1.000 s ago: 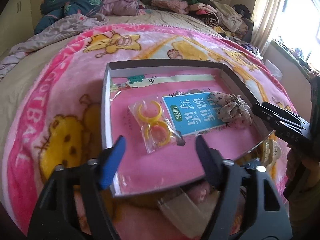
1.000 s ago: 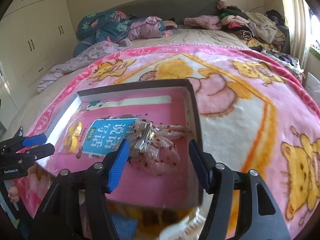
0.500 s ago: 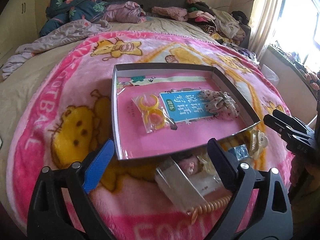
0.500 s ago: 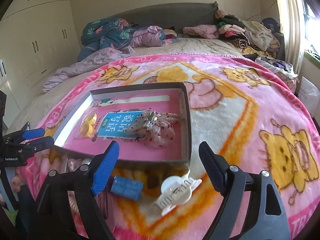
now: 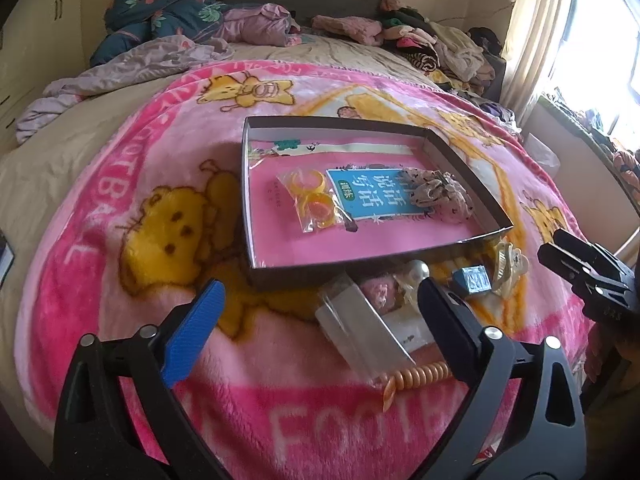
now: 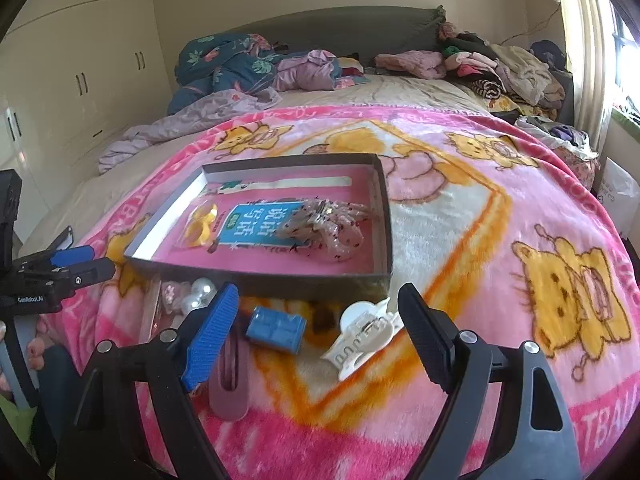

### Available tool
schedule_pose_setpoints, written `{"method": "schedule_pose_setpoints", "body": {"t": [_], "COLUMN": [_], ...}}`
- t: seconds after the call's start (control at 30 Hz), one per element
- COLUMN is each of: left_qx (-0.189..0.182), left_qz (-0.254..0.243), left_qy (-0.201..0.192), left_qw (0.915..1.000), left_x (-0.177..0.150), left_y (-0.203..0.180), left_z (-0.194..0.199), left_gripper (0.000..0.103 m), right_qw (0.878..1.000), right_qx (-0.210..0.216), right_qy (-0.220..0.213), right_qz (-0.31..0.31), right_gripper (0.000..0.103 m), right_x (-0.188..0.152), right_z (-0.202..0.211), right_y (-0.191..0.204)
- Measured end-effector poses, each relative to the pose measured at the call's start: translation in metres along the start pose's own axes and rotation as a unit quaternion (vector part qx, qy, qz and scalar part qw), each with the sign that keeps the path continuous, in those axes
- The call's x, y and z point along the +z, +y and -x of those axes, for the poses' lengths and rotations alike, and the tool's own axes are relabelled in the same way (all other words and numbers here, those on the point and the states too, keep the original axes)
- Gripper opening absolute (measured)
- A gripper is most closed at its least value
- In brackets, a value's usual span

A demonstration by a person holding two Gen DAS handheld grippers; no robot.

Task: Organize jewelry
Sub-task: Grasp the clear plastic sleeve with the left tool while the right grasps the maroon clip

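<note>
The white claw clip (image 6: 362,334), near the box (image 6: 260,278), seems light, stiff and slippery; it should be pinched across its body. Both the right gripper (image 6: 316,334) and the left gripper (image 5: 320,318) are spread and empty.

Jewelry and hair pieces, some in the shallow grey cardboard box (image 5: 256,184) with the pink lining, some outside it.

Inside the box we see a clear packet of yellow plastic rings (image 5: 314,200) lying flat, and a dotted fabric scrunchie (image 5: 438,194) at the right wall. Just outside the near wall lie a white plastic claw clip (image 6: 366,336), a small blue rectangular box (image 6: 276,330), white pearl beads (image 6: 198,294), a clear flat packet (image 5: 360,330), an orange coil hair tie (image 5: 416,378) and a mauve flat snap clip (image 6: 230,384).
</note>
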State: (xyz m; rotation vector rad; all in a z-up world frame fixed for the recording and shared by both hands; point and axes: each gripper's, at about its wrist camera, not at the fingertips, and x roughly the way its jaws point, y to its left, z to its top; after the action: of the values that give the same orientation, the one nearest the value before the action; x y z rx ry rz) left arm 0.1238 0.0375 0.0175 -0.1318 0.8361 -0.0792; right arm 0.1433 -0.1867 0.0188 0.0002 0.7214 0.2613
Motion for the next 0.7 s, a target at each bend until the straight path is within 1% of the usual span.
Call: {"method": "schedule_pose_setpoints", "body": {"t": [0.33, 0.57, 0.7], "left_qx": [0.005, 0.014, 0.013], "left_qz": [0.01, 0.013, 0.02], "left_qy": [0.005, 0.012, 0.019], "left_qw": [0.9999, 0.9997, 0.9995], "left_x": [-0.016, -0.027, -0.034], "left_y": [0.001, 0.003, 0.006], "left_z": [0.007, 0.007, 0.005], "left_gripper": [0.089, 0.089, 0.089], "right_qw": [1.0, 0.999, 0.998], "right_qx": [0.016, 0.03, 0.039], "right_qy": [0.013, 0.031, 0.041], "right_qz": [0.015, 0.023, 0.029], "right_gripper": [0.079, 0.079, 0.079], "right_x": [-0.015, -0.029, -0.036], "right_z": [0.005, -0.002, -0.008], "right_y": [0.016, 0.026, 0.031]}}
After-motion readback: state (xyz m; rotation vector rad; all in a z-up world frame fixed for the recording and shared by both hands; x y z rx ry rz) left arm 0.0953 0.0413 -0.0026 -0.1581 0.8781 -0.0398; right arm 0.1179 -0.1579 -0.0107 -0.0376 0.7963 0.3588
